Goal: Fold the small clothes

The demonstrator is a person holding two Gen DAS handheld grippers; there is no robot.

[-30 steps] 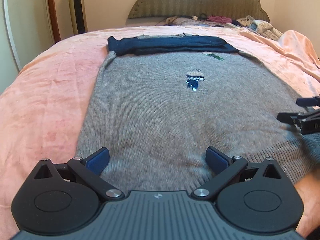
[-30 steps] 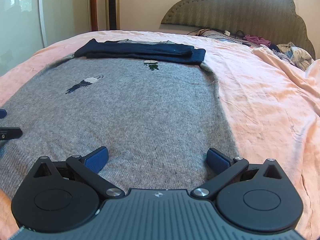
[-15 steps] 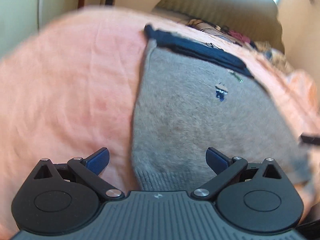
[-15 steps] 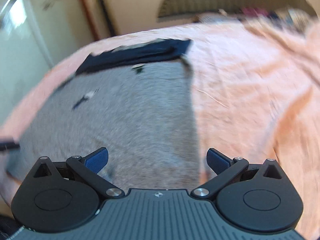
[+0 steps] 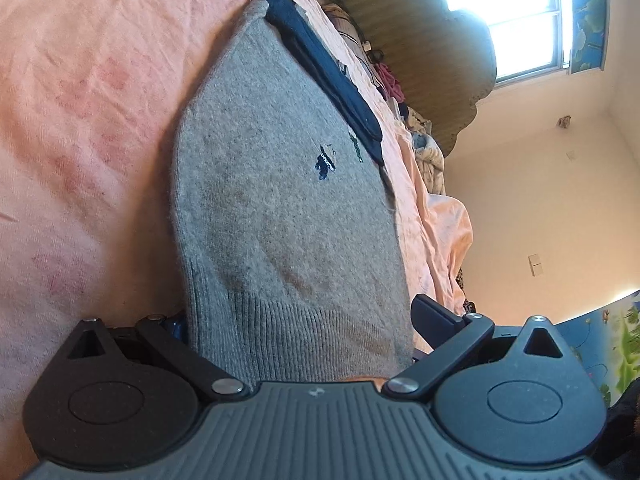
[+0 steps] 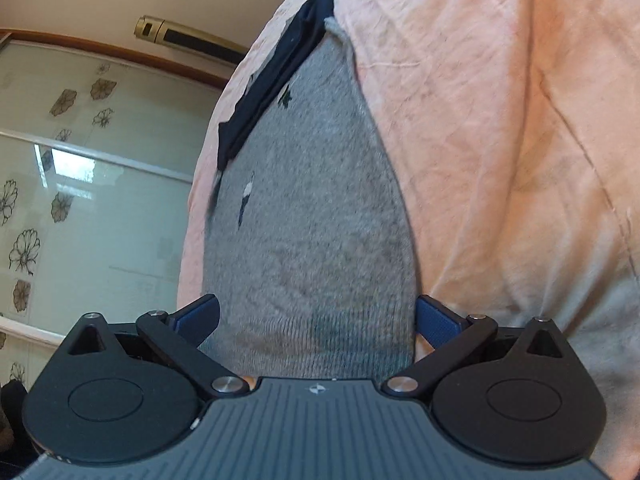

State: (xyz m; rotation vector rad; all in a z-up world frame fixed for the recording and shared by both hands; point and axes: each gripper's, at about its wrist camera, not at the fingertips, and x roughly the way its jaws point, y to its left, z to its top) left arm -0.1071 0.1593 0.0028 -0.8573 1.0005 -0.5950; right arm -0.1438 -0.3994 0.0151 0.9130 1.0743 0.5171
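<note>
A grey knit sweater [image 5: 280, 200] lies flat on the pink bedsheet [image 5: 80, 120], with its navy sleeves [image 5: 320, 64] folded across the far end. My left gripper [image 5: 304, 320] is rolled on its side at the hem's left corner. It is open, and the ribbed hem [image 5: 296, 332] sits between its jaws, covering one finger. The right wrist view shows the same sweater [image 6: 312, 208] and navy sleeves [image 6: 272, 80]. My right gripper [image 6: 316, 320] is open too, tilted the other way, with the ribbed hem [image 6: 316, 344] between its blue pads [image 6: 438, 320].
A padded headboard [image 5: 420, 40] with a heap of loose clothes [image 5: 424, 140] stands at the bed's far end, under a bright window [image 5: 516, 8]. A flowered sliding door [image 6: 80, 200] and a gold column [image 6: 188, 38] line the other side. Bare pink sheet [image 6: 500, 140] surrounds the sweater.
Both grippers have rolled sideways and come down onto the sweater's bottom corners. The ribbed hem now lies between the fingers of each. The jaws stay as wide as before.
</note>
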